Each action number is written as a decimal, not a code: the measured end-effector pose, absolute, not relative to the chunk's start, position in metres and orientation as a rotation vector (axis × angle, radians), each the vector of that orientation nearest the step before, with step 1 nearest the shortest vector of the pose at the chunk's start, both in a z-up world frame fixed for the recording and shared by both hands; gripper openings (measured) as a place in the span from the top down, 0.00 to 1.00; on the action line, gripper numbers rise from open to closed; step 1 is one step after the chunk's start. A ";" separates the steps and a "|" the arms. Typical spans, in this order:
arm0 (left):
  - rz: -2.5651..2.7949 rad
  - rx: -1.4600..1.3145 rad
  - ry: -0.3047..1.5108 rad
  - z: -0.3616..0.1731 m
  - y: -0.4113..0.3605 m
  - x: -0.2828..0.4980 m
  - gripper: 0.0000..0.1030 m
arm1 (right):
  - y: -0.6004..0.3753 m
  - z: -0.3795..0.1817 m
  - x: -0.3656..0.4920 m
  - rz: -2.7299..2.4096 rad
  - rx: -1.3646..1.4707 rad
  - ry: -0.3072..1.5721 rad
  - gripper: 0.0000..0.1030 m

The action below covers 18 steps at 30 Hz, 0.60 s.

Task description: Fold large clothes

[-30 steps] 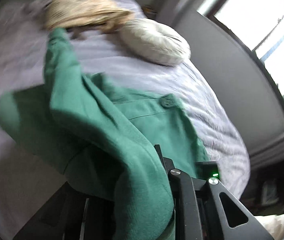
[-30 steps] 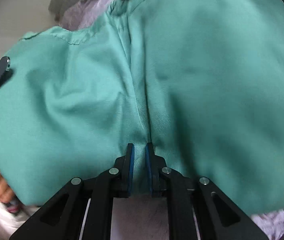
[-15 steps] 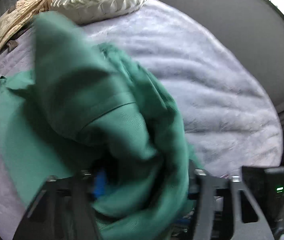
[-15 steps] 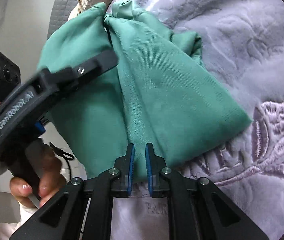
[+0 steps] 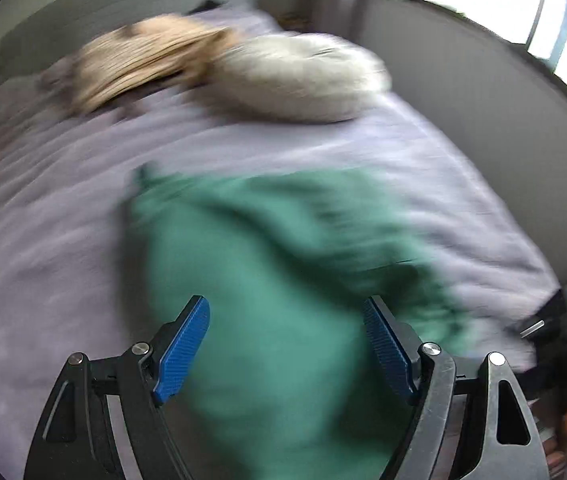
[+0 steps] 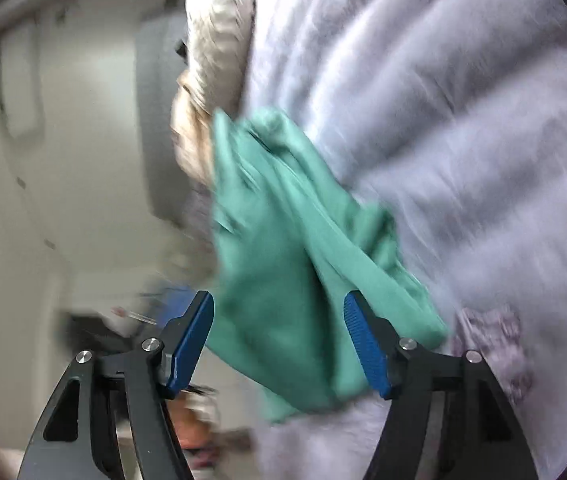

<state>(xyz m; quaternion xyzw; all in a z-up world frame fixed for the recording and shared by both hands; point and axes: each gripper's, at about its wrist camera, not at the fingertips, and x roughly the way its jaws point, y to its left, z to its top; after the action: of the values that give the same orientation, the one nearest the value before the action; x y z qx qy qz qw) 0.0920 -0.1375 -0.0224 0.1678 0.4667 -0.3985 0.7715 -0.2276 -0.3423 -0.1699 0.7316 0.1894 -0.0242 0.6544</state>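
Note:
A green garment (image 5: pixel 267 264) lies bunched on the lilac bedspread (image 5: pixel 43 248), blurred by motion. My left gripper (image 5: pixel 285 312) hovers over its near end, jaws opening wide, blue pads (image 5: pixel 181 350) clear of the cloth. In the right wrist view the same green garment (image 6: pixel 295 264) lies folded on the bedspread (image 6: pixel 463 140). My right gripper (image 6: pixel 279 312) is at its near edge with jaws opening; the cloth lies between the blue pads (image 6: pixel 365 346) but they do not press on it.
A white pillow (image 5: pixel 299 76) and a beige pillow (image 5: pixel 143 56) lie at the head of the bed. A grey wall and bright window (image 5: pixel 523 0) are to the right. The right gripper's body (image 5: pixel 555 320) shows at the bed's right edge. A white wardrobe (image 6: pixel 43 120) stands beside the bed.
Both grippers let go of the green garment and opened wide. The garment dropped onto the bedspread in a folded heap. Both views swung and are blurred.

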 end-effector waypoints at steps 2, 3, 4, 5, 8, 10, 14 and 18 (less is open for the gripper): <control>-0.783 0.355 1.053 -0.036 -0.117 0.111 0.22 | -0.353 -0.161 -0.220 -0.055 1.628 0.468 0.30; -0.740 0.354 1.072 -0.043 -0.105 0.118 0.22 | -0.356 -0.149 -0.215 -0.080 1.560 0.516 0.30; -0.714 0.347 1.091 -0.048 -0.095 0.123 0.22 | -0.359 -0.133 -0.210 -0.098 1.481 0.558 0.30; -0.704 0.334 1.111 -0.054 -0.085 0.125 0.22 | -0.354 -0.119 -0.206 -0.115 1.395 0.592 0.30; -0.703 0.317 1.160 -0.066 -0.072 0.122 0.22 | -0.337 -0.071 -0.180 -0.082 1.123 0.703 0.30; -0.723 0.314 1.190 -0.071 -0.067 0.115 0.22 | -0.318 -0.052 -0.149 -0.033 0.929 0.822 0.30; -0.765 0.309 1.218 -0.079 -0.067 0.097 0.22 | -0.283 -0.047 -0.099 0.050 0.643 1.075 0.34; -0.792 0.301 1.236 -0.081 -0.060 0.091 0.22 | -0.266 -0.054 -0.107 0.039 0.504 1.210 0.95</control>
<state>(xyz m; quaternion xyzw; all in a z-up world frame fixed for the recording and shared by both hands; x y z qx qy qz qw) 0.0906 -0.0602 -0.0811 0.1370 0.5617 -0.3599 0.7323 -0.1074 -0.2663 -0.0539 0.2342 0.5626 0.0181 0.7926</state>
